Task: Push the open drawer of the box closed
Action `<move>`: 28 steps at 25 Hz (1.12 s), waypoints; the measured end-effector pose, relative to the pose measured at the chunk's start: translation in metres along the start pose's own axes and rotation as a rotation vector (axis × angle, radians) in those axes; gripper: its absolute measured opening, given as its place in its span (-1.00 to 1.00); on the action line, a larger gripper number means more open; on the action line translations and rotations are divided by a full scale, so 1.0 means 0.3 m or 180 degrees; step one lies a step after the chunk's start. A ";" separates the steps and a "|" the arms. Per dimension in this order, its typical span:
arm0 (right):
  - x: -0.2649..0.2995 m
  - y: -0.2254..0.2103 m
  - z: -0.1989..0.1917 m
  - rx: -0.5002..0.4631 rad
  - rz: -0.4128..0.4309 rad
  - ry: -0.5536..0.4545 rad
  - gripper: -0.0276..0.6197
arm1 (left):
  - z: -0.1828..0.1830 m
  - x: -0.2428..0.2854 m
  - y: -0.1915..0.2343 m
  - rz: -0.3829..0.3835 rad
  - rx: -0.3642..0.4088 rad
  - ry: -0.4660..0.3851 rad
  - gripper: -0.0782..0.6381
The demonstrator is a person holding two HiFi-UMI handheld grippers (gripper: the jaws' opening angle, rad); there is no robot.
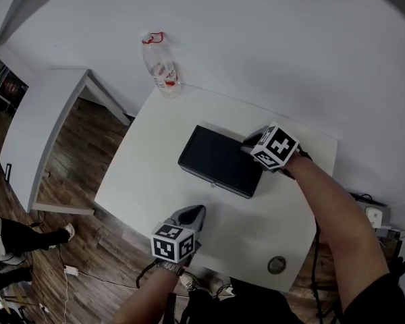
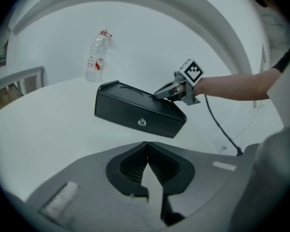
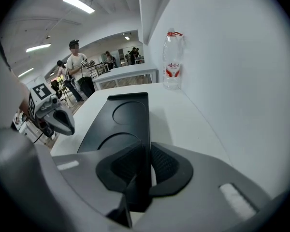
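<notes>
A black box (image 1: 219, 159) lies on the white table (image 1: 155, 181). Its drawer front carries a small silver knob (image 2: 142, 123), faces my left gripper and looks flush with the body. My left gripper (image 1: 194, 211) hovers over the table's near side, a hand's width short of that front. Its jaws are shut with nothing between them (image 2: 146, 151). My right gripper (image 1: 251, 144) sits at the box's far right corner. It is shut on the thin top edge of the box (image 3: 121, 120), which runs between its pads (image 3: 147, 153).
A clear plastic bottle (image 1: 163, 69) with a red cap stands at the table's far left corner against the wall. A small round object (image 1: 277, 264) lies near the front right edge. People (image 3: 77, 64) stand in the room beyond the table.
</notes>
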State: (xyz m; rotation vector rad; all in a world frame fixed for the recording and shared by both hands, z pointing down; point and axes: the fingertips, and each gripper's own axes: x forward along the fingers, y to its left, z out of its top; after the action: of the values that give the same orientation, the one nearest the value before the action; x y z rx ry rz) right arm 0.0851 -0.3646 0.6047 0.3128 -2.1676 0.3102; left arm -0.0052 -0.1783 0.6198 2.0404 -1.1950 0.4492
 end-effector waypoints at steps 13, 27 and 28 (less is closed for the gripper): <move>-0.301 0.097 -0.021 0.0837 -0.0536 -0.1292 -0.91 | -0.349 -0.512 -0.070 -0.0755 -0.0977 -0.0115 -0.78; -0.333 1.166 -0.064 0.2614 0.0744 -0.2400 -0.90 | -0.412 -0.913 -0.110 -0.1687 -0.1215 -0.0389 -0.78; -0.325 1.238 -0.064 0.2670 0.0786 -0.2413 -0.90 | -0.417 -0.942 -0.118 -0.1746 -0.1187 -0.0369 -0.78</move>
State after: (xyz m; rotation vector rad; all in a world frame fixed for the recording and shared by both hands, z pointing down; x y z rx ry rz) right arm 0.0308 0.0003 0.4963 0.7119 -2.7042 1.4456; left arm -0.1118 0.0959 0.5186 1.9690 -0.6682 -0.1497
